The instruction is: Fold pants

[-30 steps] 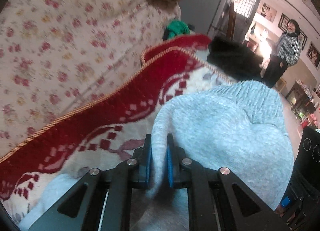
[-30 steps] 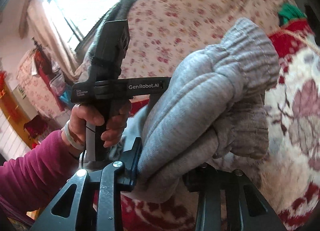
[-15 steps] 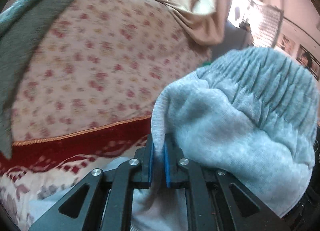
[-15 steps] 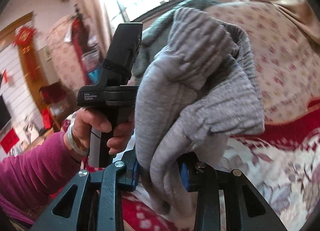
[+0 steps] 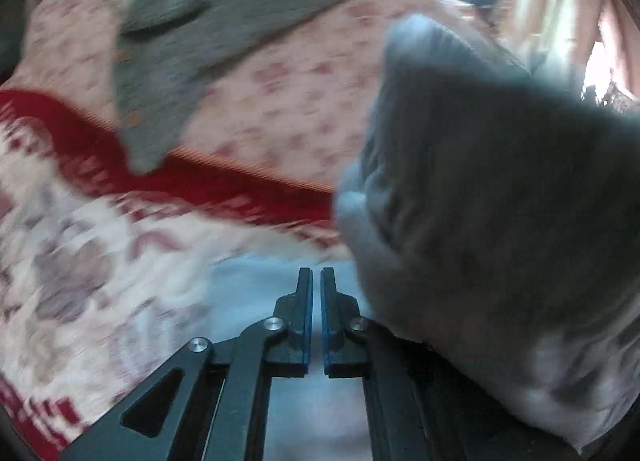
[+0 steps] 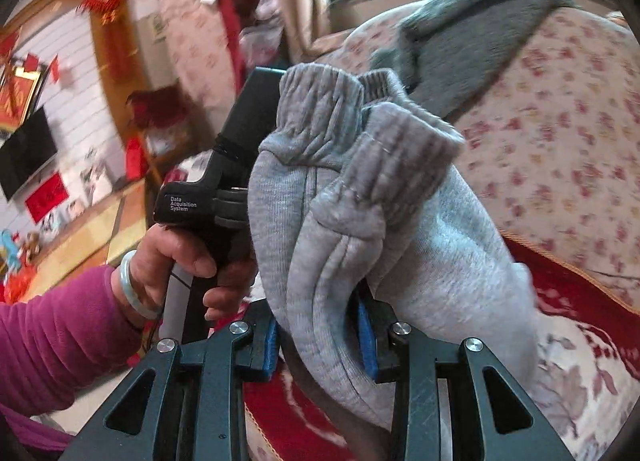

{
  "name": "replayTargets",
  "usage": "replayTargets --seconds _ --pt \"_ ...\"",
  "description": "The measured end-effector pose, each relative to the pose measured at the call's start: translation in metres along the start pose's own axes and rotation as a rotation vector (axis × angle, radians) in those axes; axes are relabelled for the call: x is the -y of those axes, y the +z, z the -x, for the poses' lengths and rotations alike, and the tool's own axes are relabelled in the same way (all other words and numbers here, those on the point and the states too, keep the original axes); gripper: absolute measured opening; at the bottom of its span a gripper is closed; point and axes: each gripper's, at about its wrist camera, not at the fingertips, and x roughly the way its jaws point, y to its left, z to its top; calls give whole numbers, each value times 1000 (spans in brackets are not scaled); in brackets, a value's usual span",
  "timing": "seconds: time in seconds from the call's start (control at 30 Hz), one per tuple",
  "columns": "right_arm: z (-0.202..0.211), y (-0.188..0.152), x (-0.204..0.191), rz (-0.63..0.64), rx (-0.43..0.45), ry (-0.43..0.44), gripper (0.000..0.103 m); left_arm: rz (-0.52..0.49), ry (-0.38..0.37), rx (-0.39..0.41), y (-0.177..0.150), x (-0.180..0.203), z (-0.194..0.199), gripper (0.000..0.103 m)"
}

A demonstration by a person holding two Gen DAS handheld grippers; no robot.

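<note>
Since a second ago you have swung both grippers across the sofa, and the left one has let go of the fabric it pinched: the floral sofa back now fills the view, with a dark grey garment draped over its top. The red-and-white patterned blanket covers the seat below, blurred in the left wrist view. The grey pants, bunched so the ribbed waistband and cuffs stand uppermost, hang in the air above the blanket, grasped in the jaws of your right gripper, whose blue pads press the cloth from both sides. In the left wrist view the pants loom just to the right of your left gripper, its jaws clenched together with nothing between them. Your left hand, in a magenta sleeve, grips that tool's handle just beside the bundle.
</note>
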Motion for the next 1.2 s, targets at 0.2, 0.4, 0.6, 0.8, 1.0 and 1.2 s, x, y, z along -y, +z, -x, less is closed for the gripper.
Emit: replayTargets --seconds 0.2,0.4,0.6,0.8,1.0,1.2 --pt "-64 -18 -1 -24 -110 15 36 188 121 -7 -29 -79 8 2" --pt "-71 -23 -15 -88 -96 108 68 210 169 77 -25 -90 40 15" --pt "-39 -31 -12 -164 -102 233 72 122 142 174 -13 -51 78 41" --pt "18 -35 19 -227 -19 195 72 17 117 201 -15 9 96 55" --pt "36 -22 55 -175 21 -93 73 -46 62 179 -29 58 93 60" --pt "2 -6 97 -191 -62 -200 73 -127 87 121 -62 90 74 61"
